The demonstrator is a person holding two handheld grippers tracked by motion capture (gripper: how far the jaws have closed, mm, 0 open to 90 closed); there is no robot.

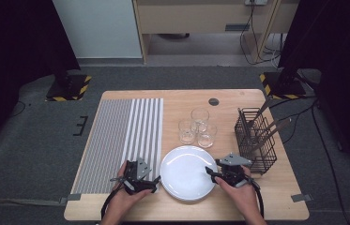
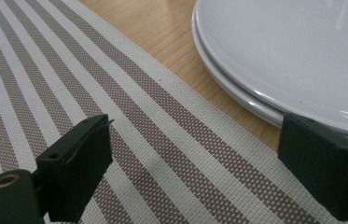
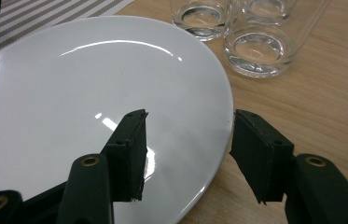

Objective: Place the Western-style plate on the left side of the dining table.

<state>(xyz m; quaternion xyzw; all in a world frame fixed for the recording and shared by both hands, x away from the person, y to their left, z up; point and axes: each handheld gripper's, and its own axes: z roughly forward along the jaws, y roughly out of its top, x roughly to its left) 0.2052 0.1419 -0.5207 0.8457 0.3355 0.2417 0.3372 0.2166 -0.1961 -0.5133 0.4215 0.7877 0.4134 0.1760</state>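
Observation:
Two white plates (image 1: 186, 171) lie stacked on the wooden table; the left gripper view shows both rims (image 2: 237, 88). My left gripper (image 1: 153, 182) sits low over the striped placemat (image 2: 69, 79), open wide (image 2: 195, 163), its right jaw close beside the plates' left edge. At the plates' right edge is my right gripper (image 1: 211, 173). Its jaws (image 3: 188, 116) stand apart astride the top plate's rim (image 3: 225, 116), one over the plate and one outside it, with no pad pressing.
Three clear glasses (image 1: 197, 126) stand just behind the plates (image 3: 255, 46). A black wire basket (image 1: 256, 140) with utensils stands at the right, close to my right hand. The placemat (image 1: 121, 140) covers the table's left half.

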